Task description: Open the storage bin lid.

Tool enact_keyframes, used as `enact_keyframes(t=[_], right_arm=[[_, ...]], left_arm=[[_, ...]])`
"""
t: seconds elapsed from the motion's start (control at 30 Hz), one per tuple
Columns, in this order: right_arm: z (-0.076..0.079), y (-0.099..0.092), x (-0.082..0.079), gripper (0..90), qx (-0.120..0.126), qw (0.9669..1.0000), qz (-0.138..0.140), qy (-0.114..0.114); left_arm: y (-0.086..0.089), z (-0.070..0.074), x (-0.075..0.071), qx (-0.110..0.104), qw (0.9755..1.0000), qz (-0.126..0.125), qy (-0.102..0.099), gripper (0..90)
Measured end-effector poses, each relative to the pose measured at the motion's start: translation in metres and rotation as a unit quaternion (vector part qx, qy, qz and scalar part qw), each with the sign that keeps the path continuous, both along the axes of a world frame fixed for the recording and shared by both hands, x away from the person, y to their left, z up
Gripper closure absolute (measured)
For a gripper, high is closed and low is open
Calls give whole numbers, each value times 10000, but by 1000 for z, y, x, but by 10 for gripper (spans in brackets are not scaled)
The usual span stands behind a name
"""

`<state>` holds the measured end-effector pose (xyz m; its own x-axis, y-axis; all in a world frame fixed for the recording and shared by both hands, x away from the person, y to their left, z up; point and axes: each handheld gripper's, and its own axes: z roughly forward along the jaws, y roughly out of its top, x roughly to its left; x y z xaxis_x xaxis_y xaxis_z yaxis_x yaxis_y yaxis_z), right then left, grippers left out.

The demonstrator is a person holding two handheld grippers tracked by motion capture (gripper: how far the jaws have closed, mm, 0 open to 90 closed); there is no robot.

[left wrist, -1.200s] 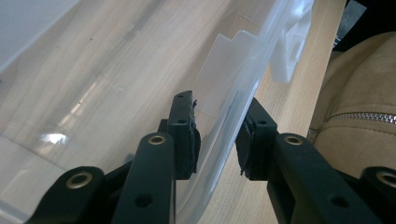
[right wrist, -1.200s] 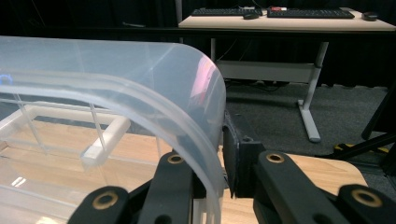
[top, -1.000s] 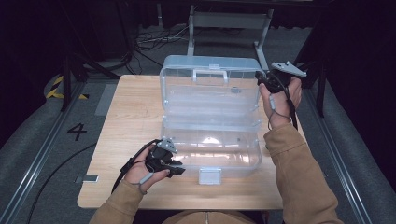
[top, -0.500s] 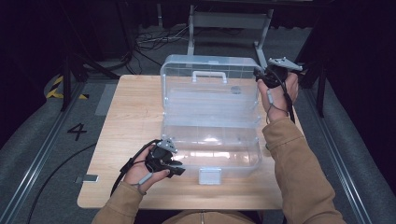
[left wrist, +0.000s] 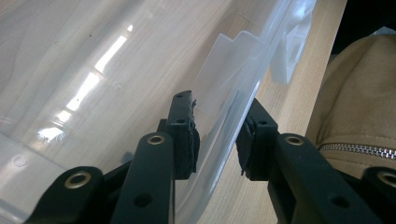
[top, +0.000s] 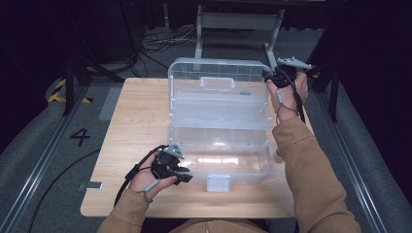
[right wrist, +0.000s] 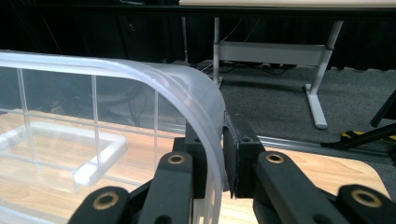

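Observation:
A clear plastic box point(top: 221, 158) stands on the wooden table point(top: 136, 121) with its lid point(top: 218, 99) swung up and back. My left gripper point(top: 187, 177) sits at the box's near left corner. In the left gripper view its jaws point(left wrist: 217, 140) straddle the box's front wall point(left wrist: 224, 93), and the pads point(left wrist: 189, 140) bear on it. My right gripper point(top: 268, 77) is at the lid's upper right corner. In the right gripper view point(right wrist: 219, 158) it is shut on the lid's curved rim point(right wrist: 177, 79).
A white latch point(top: 217, 183) hangs at the middle of the box's front. The lid carries a moulded handle point(top: 217, 80). Cables point(top: 155, 43) and a metal stand point(top: 238, 24) lie on the floor beyond the table. A rail point(top: 43, 165) runs along the left.
My right gripper has shifted a little away from the person, taking the lid's corner with it. The left gripper has stayed where it was.

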<state>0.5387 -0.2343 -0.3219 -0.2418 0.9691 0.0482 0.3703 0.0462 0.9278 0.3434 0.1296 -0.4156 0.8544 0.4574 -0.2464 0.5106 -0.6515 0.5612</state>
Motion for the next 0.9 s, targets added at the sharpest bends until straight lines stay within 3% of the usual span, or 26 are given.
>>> enact_keyframes(t=[0.9], right_arm=[[-20,-8,34,798,155,9991,278,274]], left_arm=[[0,0,0,14,10000,19,36,696]])
